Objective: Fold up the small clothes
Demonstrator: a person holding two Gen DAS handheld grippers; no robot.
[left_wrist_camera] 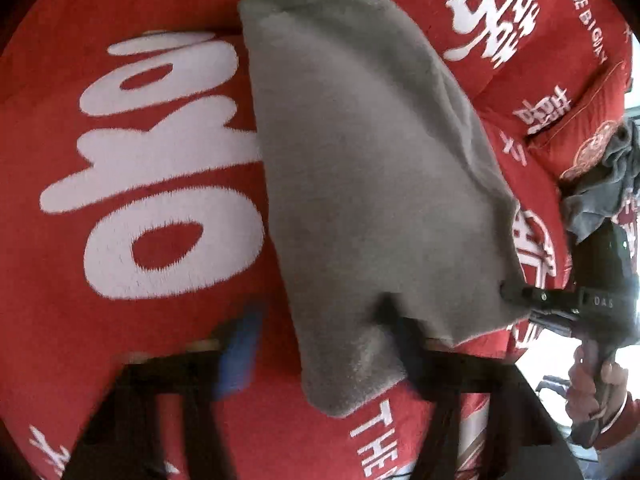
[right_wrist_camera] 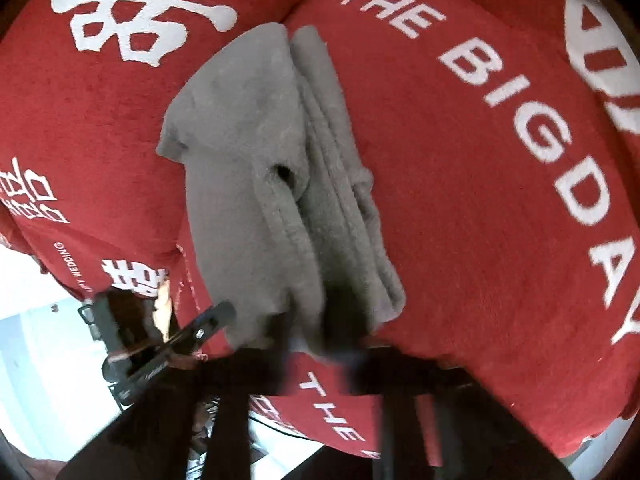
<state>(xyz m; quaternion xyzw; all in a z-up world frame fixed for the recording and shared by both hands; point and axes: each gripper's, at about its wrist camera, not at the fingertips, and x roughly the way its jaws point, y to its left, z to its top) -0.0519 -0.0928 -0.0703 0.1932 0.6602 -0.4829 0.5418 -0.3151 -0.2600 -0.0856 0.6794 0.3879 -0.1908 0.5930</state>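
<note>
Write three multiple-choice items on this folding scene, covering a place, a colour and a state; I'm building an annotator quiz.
1. Where does the grey cloth lie?
A. on a red blanket
B. in a basket
C. on a wooden floor

2. What colour is the blanket's lettering?
A. black
B. white
C. yellow

3. How are the right gripper jaws?
A. wide open, clear of the cloth
B. closed on the cloth's edge
C. out of view

Answers:
1. A, red fabric surrounds the cloth.
2. B, the letters show white on red.
3. B, the left wrist view shows them pinching the edge.
</note>
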